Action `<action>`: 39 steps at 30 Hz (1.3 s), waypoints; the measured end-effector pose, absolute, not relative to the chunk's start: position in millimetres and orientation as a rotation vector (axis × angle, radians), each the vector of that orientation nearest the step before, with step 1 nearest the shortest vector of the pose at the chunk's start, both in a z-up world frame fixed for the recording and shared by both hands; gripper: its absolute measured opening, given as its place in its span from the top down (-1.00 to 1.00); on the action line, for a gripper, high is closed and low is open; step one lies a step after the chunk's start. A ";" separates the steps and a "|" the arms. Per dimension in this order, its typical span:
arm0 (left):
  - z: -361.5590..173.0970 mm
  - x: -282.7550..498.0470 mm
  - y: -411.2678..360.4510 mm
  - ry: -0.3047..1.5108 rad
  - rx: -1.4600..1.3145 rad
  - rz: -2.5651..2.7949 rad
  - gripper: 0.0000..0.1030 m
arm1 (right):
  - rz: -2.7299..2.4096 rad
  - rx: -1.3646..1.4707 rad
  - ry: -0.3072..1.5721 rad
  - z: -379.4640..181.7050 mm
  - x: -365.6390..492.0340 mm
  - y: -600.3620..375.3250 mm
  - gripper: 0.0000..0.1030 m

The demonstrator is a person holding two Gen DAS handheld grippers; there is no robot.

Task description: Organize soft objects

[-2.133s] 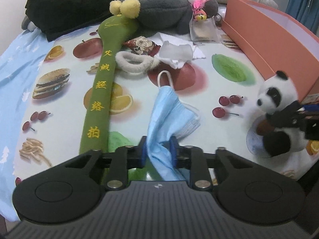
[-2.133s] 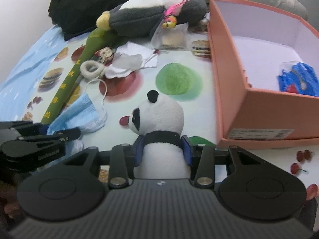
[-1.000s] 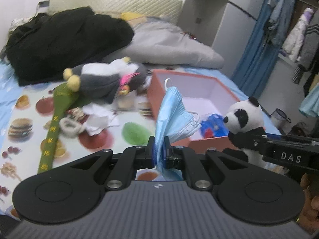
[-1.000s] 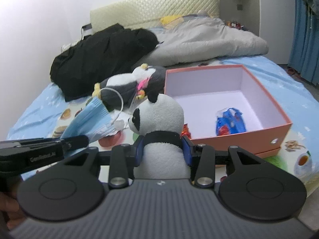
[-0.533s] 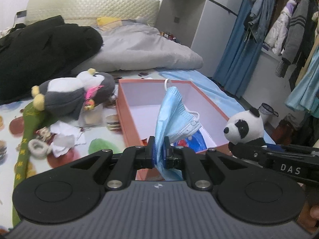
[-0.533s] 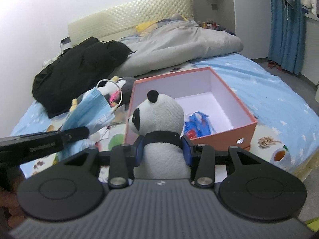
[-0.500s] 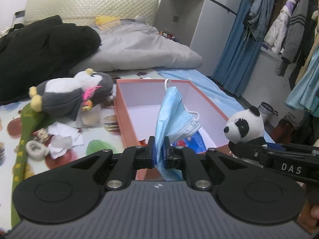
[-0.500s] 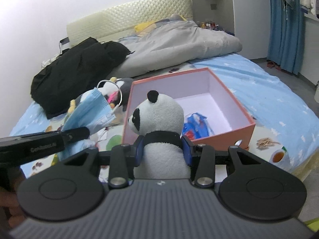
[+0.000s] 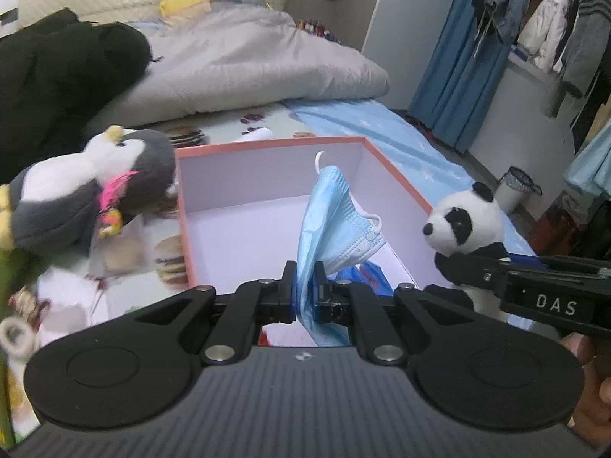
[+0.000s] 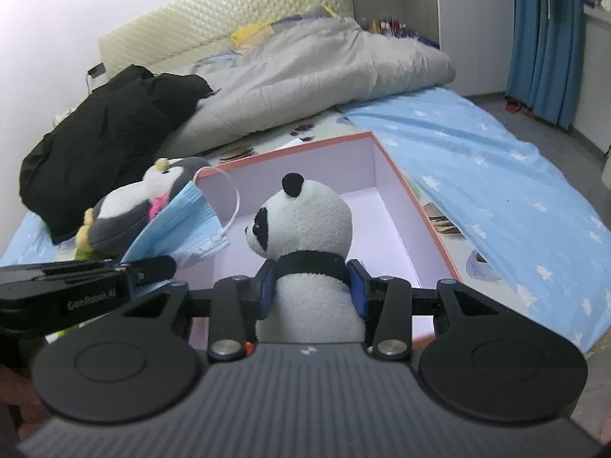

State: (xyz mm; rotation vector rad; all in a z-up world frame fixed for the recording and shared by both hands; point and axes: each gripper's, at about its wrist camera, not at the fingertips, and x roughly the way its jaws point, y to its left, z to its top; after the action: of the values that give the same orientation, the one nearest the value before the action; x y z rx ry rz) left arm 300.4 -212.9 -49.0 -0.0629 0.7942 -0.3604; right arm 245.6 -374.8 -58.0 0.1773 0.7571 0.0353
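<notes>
Above the square pink box [image 9: 267, 145], pleated mask [image 9: 328, 221], fuzzy panda [image 10: 309, 236].

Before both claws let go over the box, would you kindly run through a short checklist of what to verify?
1. Left claw pinches the blue face mask: ok, pads are shut on it.
2. Right claw holds the panda plush: ok, clamped at its black collar.
3. Pink box is open with room inside: ok, most of the white floor is bare; a blue packet lies at the near side.
4. Mask is over the box opening: ok, it appears so in the left wrist view.
5. Panda is over the box opening: cannot tell; the left wrist view shows it near the right wall.
6. Penguin plush is clear of the box: ok, it lies outside the left wall.
</notes>
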 end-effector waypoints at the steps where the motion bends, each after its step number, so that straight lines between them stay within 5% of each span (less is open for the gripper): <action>1: -51.6 312.2 -218.4 0.803 -0.053 -0.353 0.84 | 0.039 0.182 0.769 -62.4 256.2 -378.9 0.16; 19: -108.3 429.3 -253.2 0.955 -0.018 -0.329 0.82 | 0.041 0.235 0.940 -130.9 349.3 -415.6 0.14; 26: -98.1 413.0 -251.2 0.933 -0.008 -0.332 0.28 | 0.020 0.244 0.918 -118.3 338.9 -413.4 0.00; 39: -31.8 321.1 -210.9 0.807 -0.019 -0.336 0.26 | 0.036 0.245 0.802 -61.8 260.7 -384.2 0.00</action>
State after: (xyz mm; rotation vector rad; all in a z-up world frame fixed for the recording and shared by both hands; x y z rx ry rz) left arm 321.1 -210.9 -31.8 -0.0192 0.8065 -0.3364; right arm 260.7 -384.2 -61.8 0.2450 0.8024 0.0361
